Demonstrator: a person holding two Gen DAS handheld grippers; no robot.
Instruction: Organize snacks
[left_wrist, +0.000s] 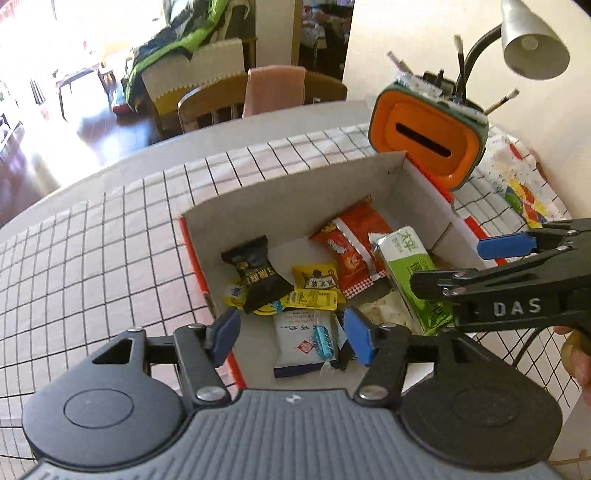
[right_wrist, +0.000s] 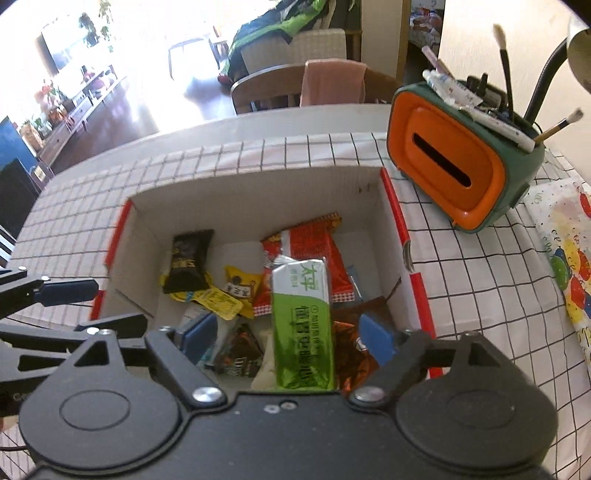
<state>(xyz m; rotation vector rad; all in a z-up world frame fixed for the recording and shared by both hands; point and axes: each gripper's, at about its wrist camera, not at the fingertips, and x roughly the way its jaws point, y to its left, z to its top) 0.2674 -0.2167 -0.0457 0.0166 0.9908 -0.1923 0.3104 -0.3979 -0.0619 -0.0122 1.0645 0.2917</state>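
Note:
An open cardboard box (left_wrist: 295, 192) (right_wrist: 258, 192) with red outer sides holds several snack packets: a black one (left_wrist: 258, 273) (right_wrist: 188, 266), a yellow one (left_wrist: 317, 277) (right_wrist: 240, 286), a red one (left_wrist: 354, 247) (right_wrist: 310, 243), a long green one (left_wrist: 410, 273) (right_wrist: 301, 317) and a white one (left_wrist: 303, 339). My left gripper (left_wrist: 291, 334) (right_wrist: 88, 306) hangs open over the box's near left part, above the white packet. My right gripper (right_wrist: 288, 334) (left_wrist: 476, 262) is open above the green packet, its pads clear of the wrapper on both sides.
An orange and green holder (left_wrist: 428, 147) (right_wrist: 450, 162) with brushes in it stands behind the box on the right, under a desk lamp (left_wrist: 532, 40). A colourful printed bag (right_wrist: 565, 258) lies at the far right. The checked tablecloth (left_wrist: 92, 258) covers the table; a chair (left_wrist: 221, 99) stands beyond.

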